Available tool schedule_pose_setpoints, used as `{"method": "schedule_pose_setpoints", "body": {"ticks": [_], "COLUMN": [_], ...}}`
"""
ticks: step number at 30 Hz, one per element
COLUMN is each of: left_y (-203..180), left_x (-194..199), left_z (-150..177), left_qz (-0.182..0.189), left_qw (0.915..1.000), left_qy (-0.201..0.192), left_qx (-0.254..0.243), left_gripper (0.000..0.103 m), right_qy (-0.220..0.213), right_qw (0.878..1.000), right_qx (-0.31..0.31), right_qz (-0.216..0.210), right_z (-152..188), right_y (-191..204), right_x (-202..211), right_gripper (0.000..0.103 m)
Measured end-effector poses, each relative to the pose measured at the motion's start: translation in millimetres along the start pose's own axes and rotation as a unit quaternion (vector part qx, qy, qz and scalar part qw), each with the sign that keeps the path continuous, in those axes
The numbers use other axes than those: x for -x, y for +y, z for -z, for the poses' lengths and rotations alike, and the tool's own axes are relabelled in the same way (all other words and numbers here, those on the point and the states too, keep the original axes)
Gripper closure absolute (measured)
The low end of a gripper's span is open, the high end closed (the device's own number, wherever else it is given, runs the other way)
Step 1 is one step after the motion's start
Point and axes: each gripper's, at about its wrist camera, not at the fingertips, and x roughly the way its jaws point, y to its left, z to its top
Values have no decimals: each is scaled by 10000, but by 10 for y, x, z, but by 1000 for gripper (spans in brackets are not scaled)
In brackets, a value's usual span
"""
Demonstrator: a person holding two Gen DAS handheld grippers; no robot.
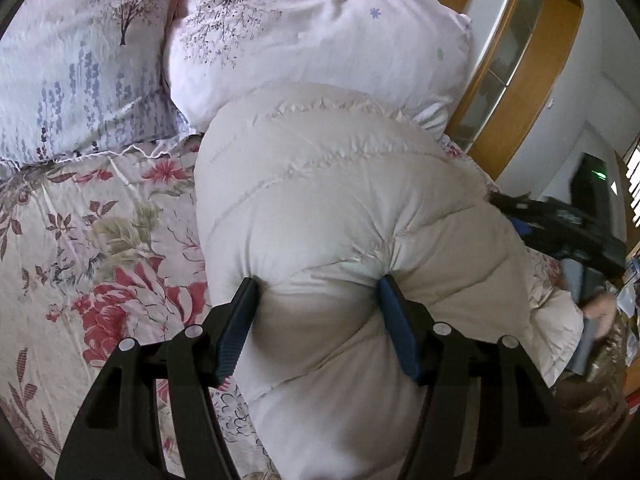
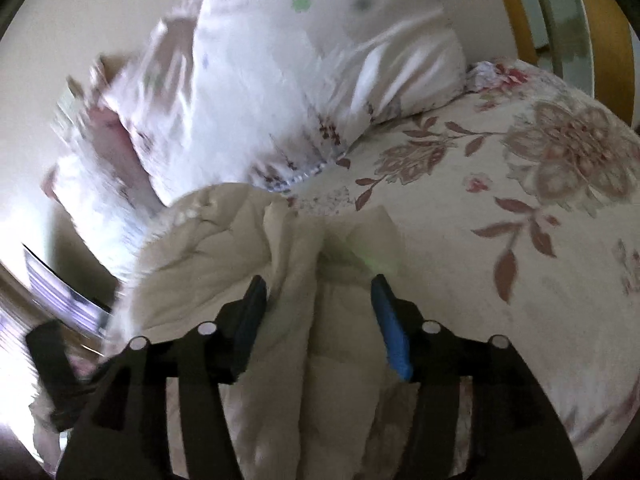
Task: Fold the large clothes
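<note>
Left wrist view: left hand-held gripper [image 1: 316, 292] was clamped on a thick bulge of the beige puffer coat [image 1: 340, 184]; right hand-held gripper [image 2: 318, 290] pinched a bunched fold of it. Coat lay mid-bed on the floral bed sheet [image 1: 100, 240], pillows [image 1: 312, 40] beyond. Likely light, puffy, springy, slippery; grab seams and hems.

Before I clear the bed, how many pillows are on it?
2: a lavender-print pillow at the bed's head, and a pink tree-print pillow beside it, behind the puffy coat. More may be hidden.
</note>
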Motion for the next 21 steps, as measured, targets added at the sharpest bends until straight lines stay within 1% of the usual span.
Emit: {"method": "schedule_pose_setpoints", "body": {"ticks": [3, 7, 8, 9, 10, 11, 14, 17, 19, 21], "left_y": [5, 7, 6, 7, 11, 7, -22, -75, -96, -114], "left_x": [-4, 0, 3, 4, 3, 0, -2, -11, -21, -36], "left_z": [8, 16, 15, 16, 17, 21, 30, 45, 50, 53], "left_qz": [-5, -14, -12, -5, 5, 16, 8, -31, -44, -77], "left_qw": [10000, 10000, 10000, 10000, 10000, 10000, 9999, 9996, 9994, 9992], "left_qy": [10, 12, 10, 7, 3, -5, -27, -60, -87, -96], "left_qx": [3, -11, -5, -4, -12, -31, -119, -271, -324, -371], "left_gripper": [39, 39, 39, 39, 39, 38, 37, 37, 36, 36], "right_qy": [63, 257, 294, 347, 446, 459, 416, 398, 326, 355], "right_qw": [9997, 9981, 9978, 9975, 9973, 9975, 9981, 9987, 9988, 9982], "right_qx": [5, 318, 380, 437, 487, 506, 448, 268, 285, 336], "right_qz": [-239, -452, -461, -434, -324, -158, 88, 160, 239, 347], "right_z": [109, 320, 361, 405, 465, 512, 626, 719, 806, 803], "right_y": [-3, 153, 186, 213, 230, 230, 187, 91, 60, 84], "right_x": [145, 218, 216, 201, 157, 123, 75, 31, -10, -32], "right_gripper": [46, 47, 62, 74, 81, 85, 88, 88, 88, 87]}}
